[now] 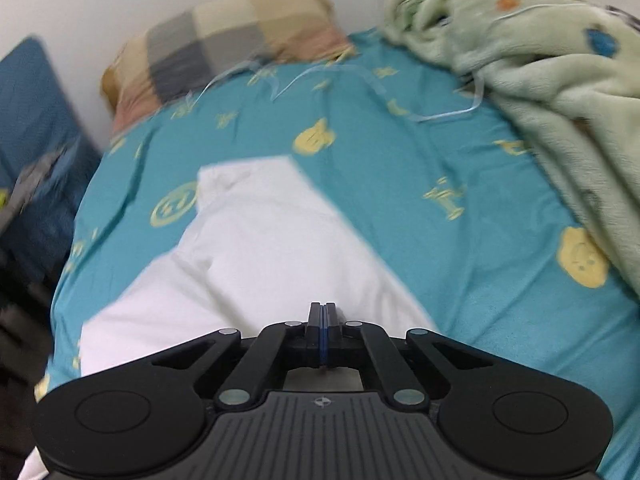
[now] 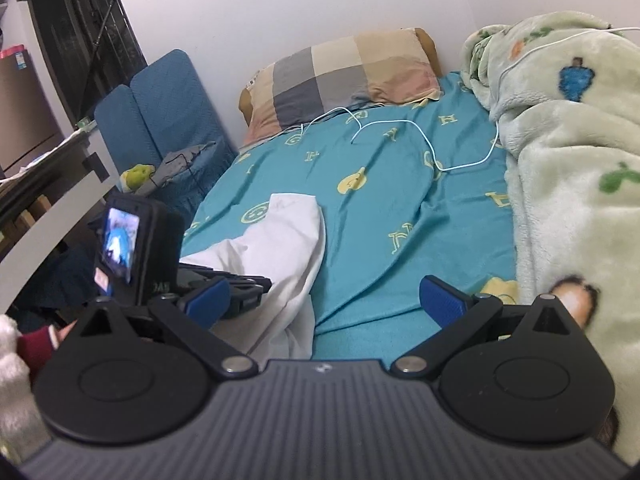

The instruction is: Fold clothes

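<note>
The left gripper [image 1: 323, 312] is clenched on the white garment [image 1: 256, 240] (near the bed's [image 1: 440, 168] left edge); the right gripper [image 2: 320, 300] is released: pinch the opposite edge, pull taut

The teal bed sheet [image 2: 400, 208] is printed with pale yellow capital letters: an H [image 2: 449, 119] near the far pillow, another H [image 2: 312, 155] further left, and an A [image 2: 391, 133] between them. Other marks on the sheet are too blurred or crumpled to read. No brand name or number is legible anywhere.
</note>
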`<control>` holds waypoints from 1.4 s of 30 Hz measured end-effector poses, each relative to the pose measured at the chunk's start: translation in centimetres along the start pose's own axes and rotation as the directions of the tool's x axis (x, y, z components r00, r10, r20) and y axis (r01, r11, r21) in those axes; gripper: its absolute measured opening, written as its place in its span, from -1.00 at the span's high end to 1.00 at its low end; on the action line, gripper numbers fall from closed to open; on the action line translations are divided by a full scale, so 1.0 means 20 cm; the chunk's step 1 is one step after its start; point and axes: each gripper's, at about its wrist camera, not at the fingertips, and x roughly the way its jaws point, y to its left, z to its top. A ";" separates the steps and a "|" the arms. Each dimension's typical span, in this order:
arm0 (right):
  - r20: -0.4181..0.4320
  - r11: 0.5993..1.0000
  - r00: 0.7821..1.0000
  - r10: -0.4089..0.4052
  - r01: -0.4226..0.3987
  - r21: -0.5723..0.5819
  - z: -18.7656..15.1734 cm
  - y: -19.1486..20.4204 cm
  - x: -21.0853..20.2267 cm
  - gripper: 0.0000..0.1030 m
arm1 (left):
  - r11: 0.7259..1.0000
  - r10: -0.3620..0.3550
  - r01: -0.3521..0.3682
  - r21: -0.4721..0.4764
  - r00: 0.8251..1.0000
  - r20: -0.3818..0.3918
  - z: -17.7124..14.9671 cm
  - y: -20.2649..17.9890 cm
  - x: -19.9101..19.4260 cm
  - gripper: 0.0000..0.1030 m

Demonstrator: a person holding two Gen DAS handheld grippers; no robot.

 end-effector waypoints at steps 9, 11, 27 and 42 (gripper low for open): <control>0.013 0.999 1.000 0.008 -0.008 0.044 -0.01 -0.01 -0.08 -1.00 | 0.998 -0.062 0.062 0.005 0.990 0.129 -0.01 -0.06 -0.39 1.00; 0.016 0.999 1.000 0.009 -0.010 0.054 -0.02 -0.01 -0.10 -1.00 | 0.999 -0.039 0.038 0.004 0.991 0.129 -0.03 -0.04 -0.42 0.97; -0.013 0.999 1.000 0.002 -0.001 0.041 -0.02 0.00 -0.02 -1.00 | 0.996 0.078 -0.080 -0.025 0.994 -0.072 0.03 0.14 0.08 0.22; 0.028 0.997 1.000 0.000 -0.002 0.080 -0.02 -0.05 -0.05 -1.00 | 0.997 -0.060 0.066 -0.032 0.981 0.183 0.02 0.09 -0.65 0.99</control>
